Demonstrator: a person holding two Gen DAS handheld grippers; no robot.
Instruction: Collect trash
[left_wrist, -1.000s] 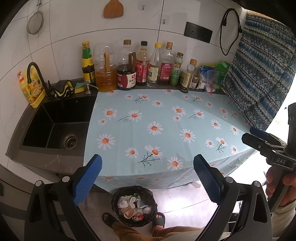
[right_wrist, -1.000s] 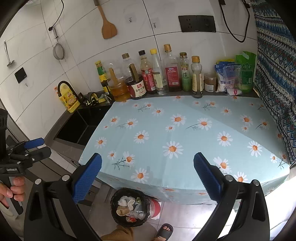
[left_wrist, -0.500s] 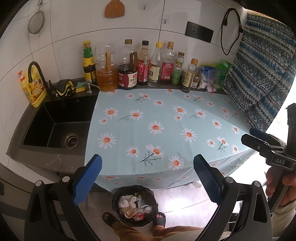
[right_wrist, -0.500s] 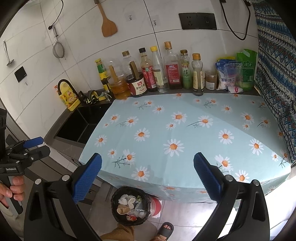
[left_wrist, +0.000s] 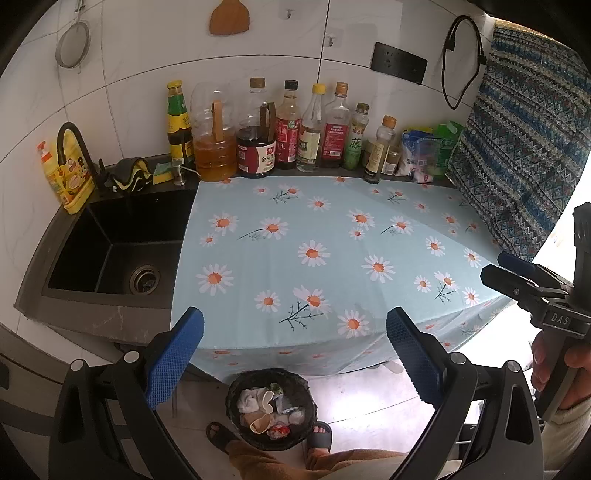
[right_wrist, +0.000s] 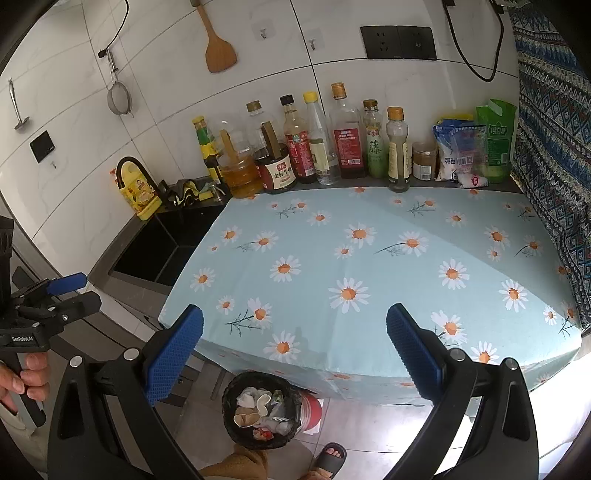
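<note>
— Where is the trash, and which way does it sit?

— In the bin on the floor, just below the front edge of the daisy tablecloth, between the person's sandals. The bin stands upright, mouth up; the crumpled tissues and paper cups inside lie jumbled, so no single long axis shows.

— Left to right on the counter?

— The black sink, then the cloth, bare of litter, with a row of bottles along the wall.

— Any change from a moment ago?

— Hardly any — the views have lifted slightly; the bin and its contents look the same.

— And the grippers?

— The left gripper has its blue pads spread wide, holding and touching nothing. The right gripper is equally spread and empty — both hang above the bin.
</note>
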